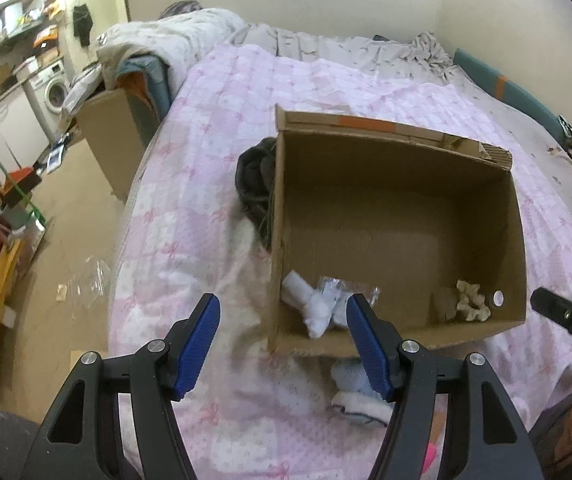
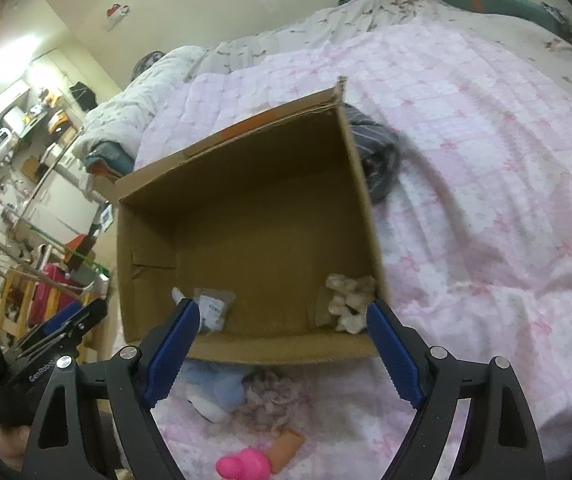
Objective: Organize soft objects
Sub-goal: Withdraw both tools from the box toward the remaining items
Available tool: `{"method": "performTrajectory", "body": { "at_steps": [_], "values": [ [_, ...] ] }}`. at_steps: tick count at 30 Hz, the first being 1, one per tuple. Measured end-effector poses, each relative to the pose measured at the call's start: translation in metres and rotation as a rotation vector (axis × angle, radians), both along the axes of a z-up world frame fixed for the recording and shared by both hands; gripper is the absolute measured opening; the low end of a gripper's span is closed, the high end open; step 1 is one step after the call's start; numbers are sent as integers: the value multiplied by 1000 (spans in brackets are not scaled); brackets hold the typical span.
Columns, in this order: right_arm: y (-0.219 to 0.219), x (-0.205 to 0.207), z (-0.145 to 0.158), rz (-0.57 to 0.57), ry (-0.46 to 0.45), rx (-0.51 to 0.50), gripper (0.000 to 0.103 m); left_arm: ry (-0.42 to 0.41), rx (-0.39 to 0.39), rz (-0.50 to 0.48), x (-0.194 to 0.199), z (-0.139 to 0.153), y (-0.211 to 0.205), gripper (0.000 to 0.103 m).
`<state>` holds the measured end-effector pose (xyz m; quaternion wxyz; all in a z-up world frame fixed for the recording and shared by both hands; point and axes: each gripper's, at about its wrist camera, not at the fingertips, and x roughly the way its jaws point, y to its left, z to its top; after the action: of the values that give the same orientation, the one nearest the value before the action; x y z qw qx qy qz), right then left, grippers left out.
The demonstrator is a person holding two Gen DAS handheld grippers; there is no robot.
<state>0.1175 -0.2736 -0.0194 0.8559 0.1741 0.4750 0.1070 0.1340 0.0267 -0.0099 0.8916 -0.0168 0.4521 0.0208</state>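
An open cardboard box [image 1: 398, 184] [image 2: 245, 184] lies on the pink quilt. Inside it are a white soft toy [image 1: 310, 304], a clear plastic bag [image 1: 338, 290] [image 2: 213, 306] and a beige fluffy toy [image 1: 472, 300] [image 2: 350, 296]. In front of the box lie a light blue plush [image 1: 356, 380] [image 2: 217, 390], a pale pink fluffy piece [image 2: 273, 400], a tan item [image 2: 286, 446] and a bright pink toy [image 2: 243, 466]. My left gripper [image 1: 281, 344] is open and empty above the box's near left corner. My right gripper [image 2: 281, 350] is open and empty above the box's near edge.
A dark garment [image 1: 255, 184] [image 2: 378, 160] lies bunched beside the box. A rolled duvet [image 1: 181, 36] lies at the bed's far end. A second cardboard box [image 1: 113, 140] stands on the floor left of the bed, with a washing machine [image 1: 51, 88] and shelves beyond.
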Motion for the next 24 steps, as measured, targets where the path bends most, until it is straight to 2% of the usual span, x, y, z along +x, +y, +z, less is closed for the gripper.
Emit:
{"method": "performTrajectory", "body": {
  "at_steps": [9,16,24],
  "values": [
    [5,-23,-6,43,36,-10,92,62,-56,39,-19,-13,12,63],
    [8,-39,-14,56,86,43,92,57,-39,17,-32,-11,4,63],
    [16,-53,-23,91,155,79,92,88,-53,28,-40,-17,5,63]
  ]
}}
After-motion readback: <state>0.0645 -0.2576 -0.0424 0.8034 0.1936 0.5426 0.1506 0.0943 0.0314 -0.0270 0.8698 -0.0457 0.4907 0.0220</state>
